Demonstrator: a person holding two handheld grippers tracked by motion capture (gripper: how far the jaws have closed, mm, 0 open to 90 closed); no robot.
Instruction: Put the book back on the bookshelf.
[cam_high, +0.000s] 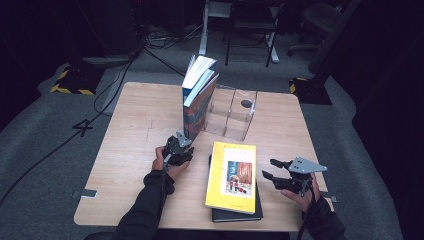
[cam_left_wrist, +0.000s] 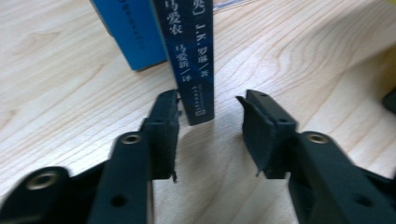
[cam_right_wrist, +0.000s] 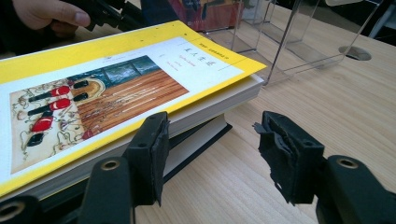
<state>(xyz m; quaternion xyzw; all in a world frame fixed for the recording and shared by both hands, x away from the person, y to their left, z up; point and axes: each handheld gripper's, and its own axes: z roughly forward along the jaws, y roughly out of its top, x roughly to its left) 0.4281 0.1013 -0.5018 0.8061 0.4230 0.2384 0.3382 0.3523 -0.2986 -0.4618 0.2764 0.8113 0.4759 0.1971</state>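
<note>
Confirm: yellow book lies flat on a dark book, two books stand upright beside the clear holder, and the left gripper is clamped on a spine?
Not clamped. In the left gripper view the left gripper stands open, its jaws astride the dark-blue spine without pressing it. The rest holds: yellow book flat on the dark book, upright books beside the clear holder.

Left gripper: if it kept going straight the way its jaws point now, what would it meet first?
Most likely the dark spine of the upright book. In the left gripper view the left gripper stands open, with the spine's bottom end at the gap between the jaw tips, nearer one jaw. How close it is I cannot judge.
</note>
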